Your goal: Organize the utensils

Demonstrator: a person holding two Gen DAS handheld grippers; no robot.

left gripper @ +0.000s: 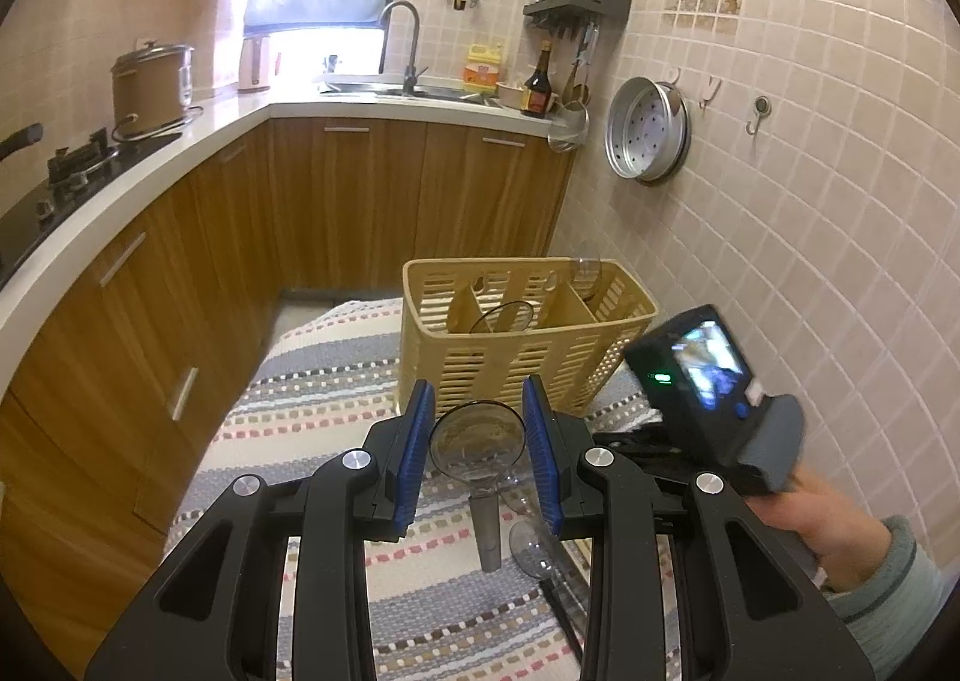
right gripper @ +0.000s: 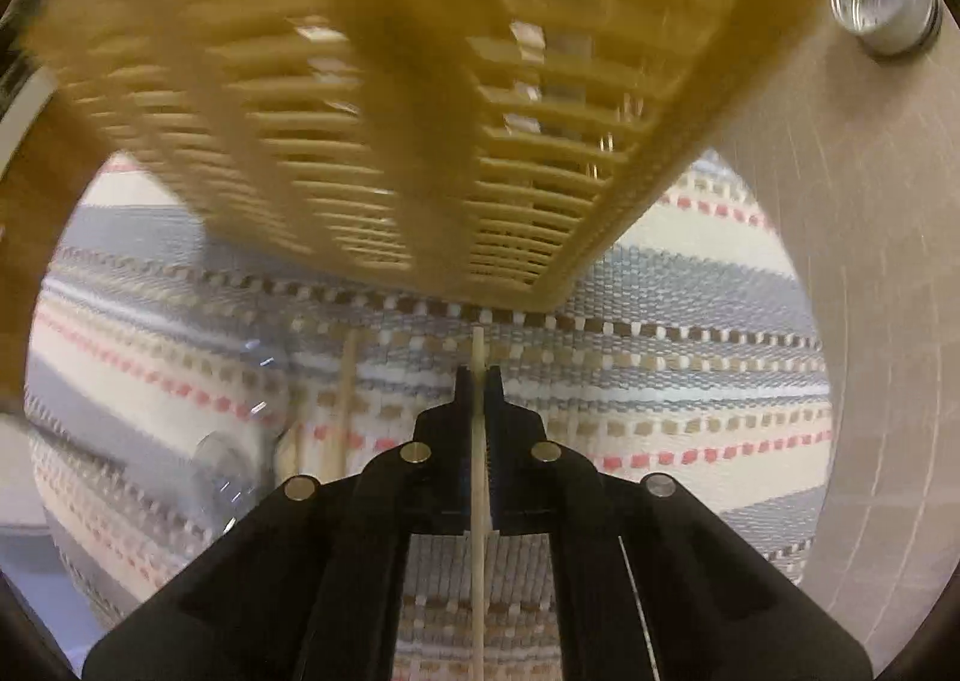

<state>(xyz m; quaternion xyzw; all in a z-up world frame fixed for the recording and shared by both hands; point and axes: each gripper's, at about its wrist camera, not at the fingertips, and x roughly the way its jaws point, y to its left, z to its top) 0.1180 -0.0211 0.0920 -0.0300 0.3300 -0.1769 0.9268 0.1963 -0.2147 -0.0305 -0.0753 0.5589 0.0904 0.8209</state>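
Observation:
A clear plastic spoon [left gripper: 477, 435] sits bowl-up between the blue pads of my left gripper [left gripper: 477, 387], which is shut on it, its handle pointing back toward the camera. Just beyond stands a yellow slotted utensil basket [left gripper: 528, 357] with dividers; two more clear spoons [left gripper: 504, 318] rest in its compartments. A second loose clear spoon [left gripper: 534, 549] lies on the striped cloth [left gripper: 312, 411]. In the right wrist view my right gripper [right gripper: 478, 375] points steeply down, shut on a thin pale chopstick [right gripper: 477, 591], close in front of the basket [right gripper: 420, 141].
Another chopstick [right gripper: 345, 411] and a clear spoon [right gripper: 240, 459] lie on the cloth [right gripper: 660, 381] to the left of the right gripper. A tiled wall [left gripper: 780, 201] with a hanging metal steamer tray [left gripper: 645, 132] borders the right side. Wooden cabinets [left gripper: 360, 189] and a counter stand behind.

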